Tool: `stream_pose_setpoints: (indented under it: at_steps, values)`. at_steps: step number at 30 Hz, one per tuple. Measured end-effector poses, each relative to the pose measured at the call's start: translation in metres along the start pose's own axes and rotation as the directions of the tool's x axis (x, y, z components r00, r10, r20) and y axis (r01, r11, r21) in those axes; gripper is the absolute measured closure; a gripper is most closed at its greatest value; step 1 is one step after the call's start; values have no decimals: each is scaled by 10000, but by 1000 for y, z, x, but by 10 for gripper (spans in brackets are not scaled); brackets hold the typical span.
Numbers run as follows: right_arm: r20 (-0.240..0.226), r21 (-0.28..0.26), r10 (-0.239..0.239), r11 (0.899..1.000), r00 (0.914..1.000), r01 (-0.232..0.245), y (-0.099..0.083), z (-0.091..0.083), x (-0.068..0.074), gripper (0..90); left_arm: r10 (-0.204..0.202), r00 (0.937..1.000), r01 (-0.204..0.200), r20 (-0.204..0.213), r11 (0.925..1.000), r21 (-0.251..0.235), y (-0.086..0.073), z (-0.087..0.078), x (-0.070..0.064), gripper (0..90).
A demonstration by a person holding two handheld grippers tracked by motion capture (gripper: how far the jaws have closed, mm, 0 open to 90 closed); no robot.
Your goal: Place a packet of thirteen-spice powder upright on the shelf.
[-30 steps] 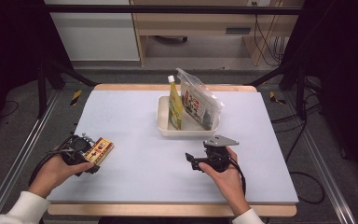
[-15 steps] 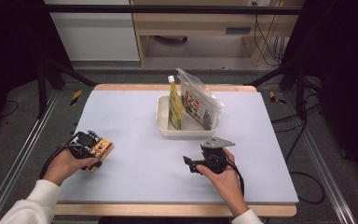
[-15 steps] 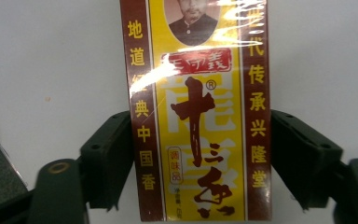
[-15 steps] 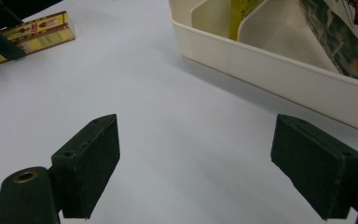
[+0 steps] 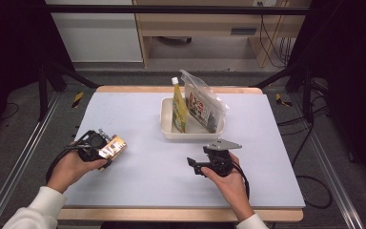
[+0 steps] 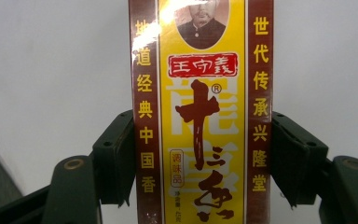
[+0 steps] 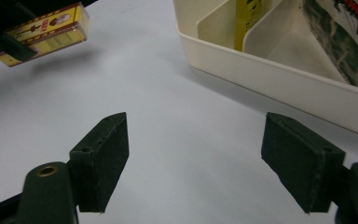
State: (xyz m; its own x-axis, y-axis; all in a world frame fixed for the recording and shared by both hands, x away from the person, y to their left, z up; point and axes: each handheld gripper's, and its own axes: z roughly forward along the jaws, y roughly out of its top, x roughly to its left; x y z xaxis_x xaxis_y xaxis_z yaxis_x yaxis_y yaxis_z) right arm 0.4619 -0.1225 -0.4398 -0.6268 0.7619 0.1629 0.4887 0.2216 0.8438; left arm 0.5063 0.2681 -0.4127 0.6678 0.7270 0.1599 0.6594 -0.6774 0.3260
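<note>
Spice box point(image 5: 112, 147), yellow with brown edges, sits clamped in the left gripper point(image 5: 106, 148), well to the left of the white tray point(image 5: 167, 125) and nearer the person's edge of the table point(image 5: 138, 114) than the tray is. In the left gripper view the box point(image 6: 200, 112) stands between the two black jaws, both pads pressed against its brown side bands, its printed face turned to the camera. The right gripper view shows the same box point(image 7: 44, 31) lifted clear of the table, a soft shadow under it.

The right gripper point(image 5: 193, 166) rests in front of the tray, just short of its near wall, its jaws spread wide with nothing between them; the right gripper view looks past them at bare table and the tray's near wall point(image 7: 279, 79).

Inside the tray a divider makes compartments. A yellow bottle point(image 5: 178, 108) with a white cap stands upright in the left one, and a clear printed pouch point(image 5: 203, 103) leans in the right one, its top sticking out above the rim.
</note>
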Motion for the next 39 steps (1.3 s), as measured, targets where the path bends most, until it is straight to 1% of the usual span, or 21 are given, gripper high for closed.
stream_pose_setpoints:
  at_steps: [2, 3, 4, 6, 7, 9, 11, 12, 14, 17, 18, 19, 21, 22, 24, 25, 26, 29, 30, 35, 39]
  values:
    - [-186, 50, 74, 10000, 9998, -73, 0, 0, 0, 258, 748, 9972, -745, 78, 9965, -375, 13, -3, -17, 318]
    - [-292, 29, 177, 9998, 9994, -176, 0, 1, 1, 275, 946, 9955, -940, 90, 9944, -490, 17, -4, -23, 318]
    - [-356, -24, 252, 9997, 9990, -253, 0, 1, 2, 290, 1424, 9898, -1417, 97, 9884, -548, 24, -5, -32, 318]
    - [-288, -5, 295, 9996, 9992, -295, 2, 1, 5, 320, 2122, 9771, -2109, 135, 9754, -646, 34, -6, -47, 318]
    - [-293, -53, 171, 9998, 9994, -172, 4, 1, 7, 328, 2306, 9729, -2287, 192, 9708, -719, 38, -6, -52, 318]
    - [-399, -3, 75, 10000, 9992, -76, 10, 0, 10, 336, 2801, 9597, -2763, 233, 9554, -1047, 47, -5, -68, 318]
    - [-586, 85, 58, 9999, 9983, -53, 17, 0, 13, 371, 3064, 9514, -2993, 306, 9436, -1416, 54, -6, -79, 318]
    - [-725, 178, 39, 9998, 9974, -27, 20, 0, 13, 374, 3193, 9471, -3109, 321, 9376, -1556, 56, -7, -82, 318]
    - [-774, 299, 73, 9995, 9970, -50, 25, 0, 15, 380, 3472, 9375, -3369, 224, 9220, -1910, 63, -8, -90, 318]
    - [-1073, 408, 424, 9984, 9933, -382, 33, 2, 14, 386, 3777, 9259, -3667, 44, 9016, -2294, 68, -9, -97, 317]
    - [-1125, 399, 492, 9982, 9924, -450, 34, 2, 15, 391, 3849, 9229, -3713, 64, 8945, -2488, 68, -10, -98, 318]
    - [-1216, 405, 578, 9978, 9909, -532, 37, 2, 15, 393, 3869, 9221, -3703, 55, 8867, -2769, 68, -10, -100, 318]
    - [-1510, 434, 843, 9960, 9849, -786, 42, 1, 17, 401, 3999, 9166, -3806, -22, 8707, -3114, 66, -11, -103, 317]
    - [-1634, 430, 929, 9953, 9822, -870, 45, 1, 18, 404, 4095, 9123, -3902, -84, 8628, -3213, 65, -12, -104, 317]
    - [-1841, 499, 1111, 9934, 9766, -1036, 50, 1, 19, 407, 4157, 9093, -3956, -210, 8474, -3542, 63, -13, -107, 317]
    - [-1962, 540, 1155, 9928, 9737, -1069, 52, 2, 20, 411, 4218, 9064, -4011, -244, 8408, -3636, 63, -15, -108, 317]
    - [-2044, 571, 1214, 9921, 9713, -1120, 54, 3, 22, 414, 4237, 9055, -4004, -231, 8352, -3771, 62, -16, -109, 317]
    - [-2253, 729, 1379, 9895, 9645, -1245, 57, 7, 25, 414, 4419, 8965, -4179, -307, 8207, -3897, 60, -20, -113, 317]
    - [-2277, 739, 1403, 9892, 9636, -1265, 58, 8, 25, 415, 4463, 8944, -4221, -312, 8188, -3892, 60, -21, -114, 317]
    - [-2528, 914, 1816, 9823, 9503, -1634, 59, 14, 22, 435, 4561, 8892, -4300, -356, 8067, -4054, 59, -22, -115, 317]
    - [-2566, 1126, 1904, 9796, 9476, -1663, 59, 19, 22, 460, 4629, 8856, -4345, -373, 7978, -4180, 59, -21, -116, 317]
